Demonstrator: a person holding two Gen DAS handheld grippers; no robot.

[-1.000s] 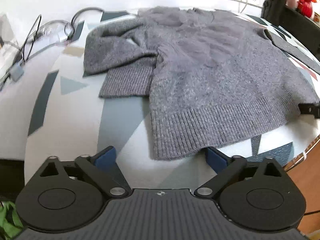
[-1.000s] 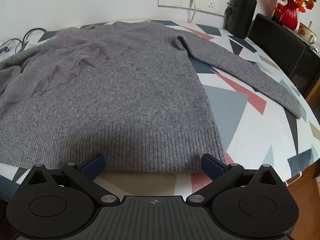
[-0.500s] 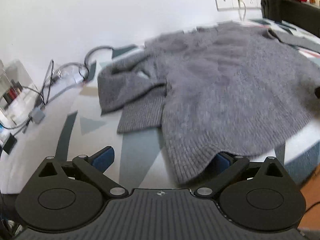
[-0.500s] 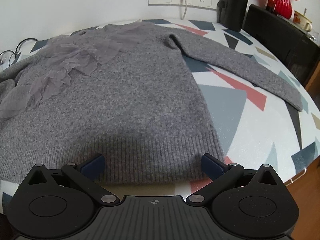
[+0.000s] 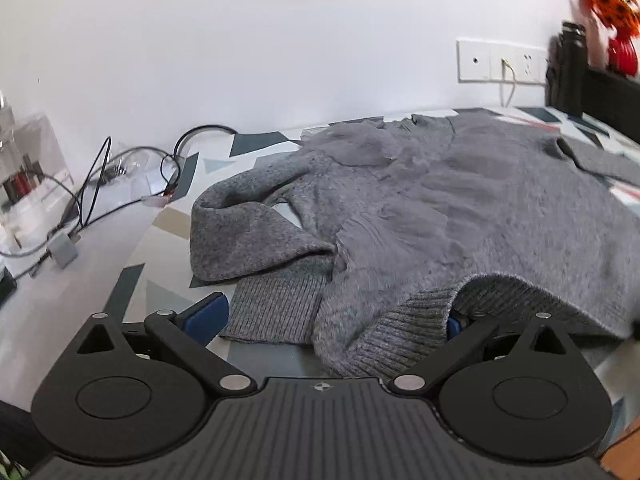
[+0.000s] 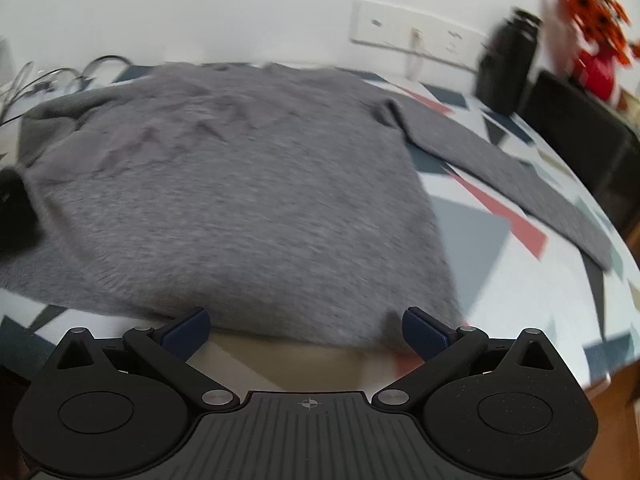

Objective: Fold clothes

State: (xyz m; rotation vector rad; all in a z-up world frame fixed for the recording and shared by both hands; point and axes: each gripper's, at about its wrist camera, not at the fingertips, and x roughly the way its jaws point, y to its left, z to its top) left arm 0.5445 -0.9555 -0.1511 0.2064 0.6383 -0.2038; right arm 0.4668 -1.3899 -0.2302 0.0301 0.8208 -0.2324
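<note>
Where ribbed, fuzzy grey sweater (image 5: 500,216) hem curling

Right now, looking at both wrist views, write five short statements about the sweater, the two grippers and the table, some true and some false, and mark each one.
1. The sweater is grey. True.
2. The left gripper is shut tight. False: its jaws stand wide open, and the ribbed hem lies between them, draped over the right-hand finger.
3. The right gripper is open at the hem's edge. True.
4. Both sleeves lie straight. False: the right sleeve stretches out, but the left sleeve is bunched and folded back.
5. The tablecloth is plain white. False: it bears coloured triangles.
</note>
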